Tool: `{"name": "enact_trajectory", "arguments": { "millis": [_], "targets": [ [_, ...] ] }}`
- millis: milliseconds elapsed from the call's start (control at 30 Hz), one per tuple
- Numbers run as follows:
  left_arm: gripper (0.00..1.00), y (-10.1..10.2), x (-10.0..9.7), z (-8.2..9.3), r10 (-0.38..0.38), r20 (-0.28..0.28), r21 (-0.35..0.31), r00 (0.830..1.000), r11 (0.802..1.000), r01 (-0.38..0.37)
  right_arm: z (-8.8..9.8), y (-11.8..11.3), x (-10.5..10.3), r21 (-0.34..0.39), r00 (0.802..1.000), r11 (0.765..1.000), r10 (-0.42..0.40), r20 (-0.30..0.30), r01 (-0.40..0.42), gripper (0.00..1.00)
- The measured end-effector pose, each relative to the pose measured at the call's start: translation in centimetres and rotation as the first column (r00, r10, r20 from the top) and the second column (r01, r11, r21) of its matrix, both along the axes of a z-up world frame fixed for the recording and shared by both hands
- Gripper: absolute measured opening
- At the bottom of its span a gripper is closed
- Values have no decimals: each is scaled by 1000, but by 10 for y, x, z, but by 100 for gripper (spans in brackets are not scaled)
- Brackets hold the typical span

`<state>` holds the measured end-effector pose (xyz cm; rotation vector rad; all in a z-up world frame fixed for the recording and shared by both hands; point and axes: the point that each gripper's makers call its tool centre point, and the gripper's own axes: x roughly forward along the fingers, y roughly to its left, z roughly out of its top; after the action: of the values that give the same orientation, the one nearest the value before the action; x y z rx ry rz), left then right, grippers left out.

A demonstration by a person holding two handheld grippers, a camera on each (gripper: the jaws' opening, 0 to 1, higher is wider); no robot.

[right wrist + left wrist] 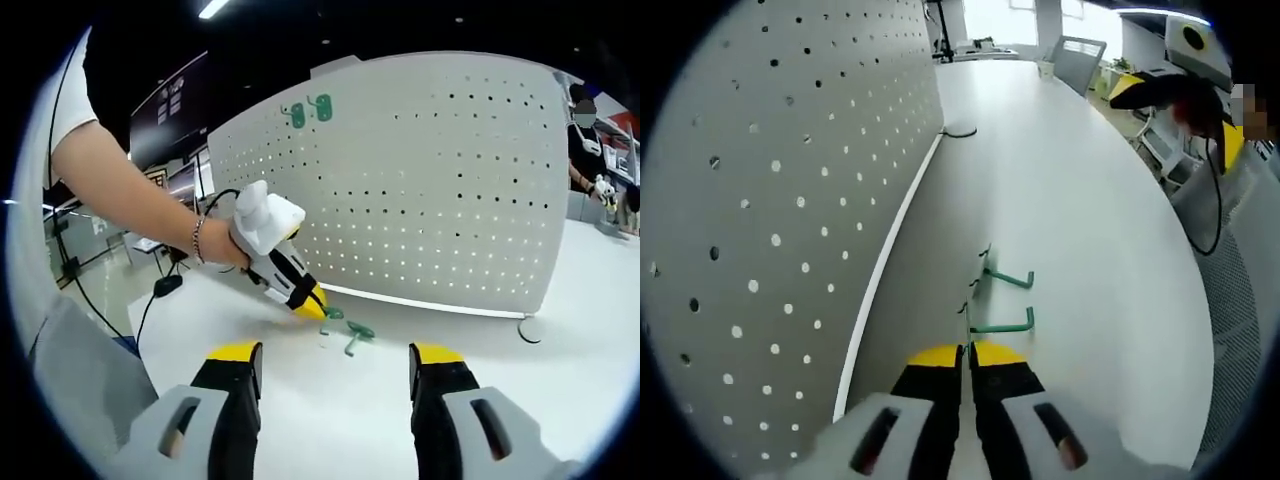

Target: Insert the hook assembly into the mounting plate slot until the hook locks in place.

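Note:
Two green hook assemblies (pixel 1006 277) (pixel 1004 323) lie on the white table, close to the foot of the perforated mounting plate (pixel 790 200). My left gripper (pixel 967 354) is shut, its yellow tips together just short of the nearer hook, with nothing visibly held. In the right gripper view a hand holds that left gripper (pixel 313 304) with its tip down beside the two hooks (pixel 333 313) (pixel 358 333). My right gripper (pixel 335 366) hangs open above the table, well back from them. Two more green hooks (pixel 308 110) hang high on the mounting plate (pixel 430 180).
The white table (pixel 1080 230) stretches far ahead, with a chair (pixel 1078 60) at its far end. Black feet (pixel 958 131) (pixel 530 328) prop up the plate. A person's arm (pixel 130 190) and a black cable (pixel 150 300) are on the left. The right gripper (pixel 1185 95) shows at top right.

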<state>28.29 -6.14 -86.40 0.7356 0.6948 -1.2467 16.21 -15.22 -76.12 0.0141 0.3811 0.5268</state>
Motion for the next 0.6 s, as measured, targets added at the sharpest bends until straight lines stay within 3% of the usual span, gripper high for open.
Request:
{"name": "enact_trajectory", "arguments": {
  "millis": [600],
  "targets": [
    [3,2,4,20,69,2,-128,998,989,-68,2,2,0,-1,1000,1000,8,9,-8,57]
  ]
}}
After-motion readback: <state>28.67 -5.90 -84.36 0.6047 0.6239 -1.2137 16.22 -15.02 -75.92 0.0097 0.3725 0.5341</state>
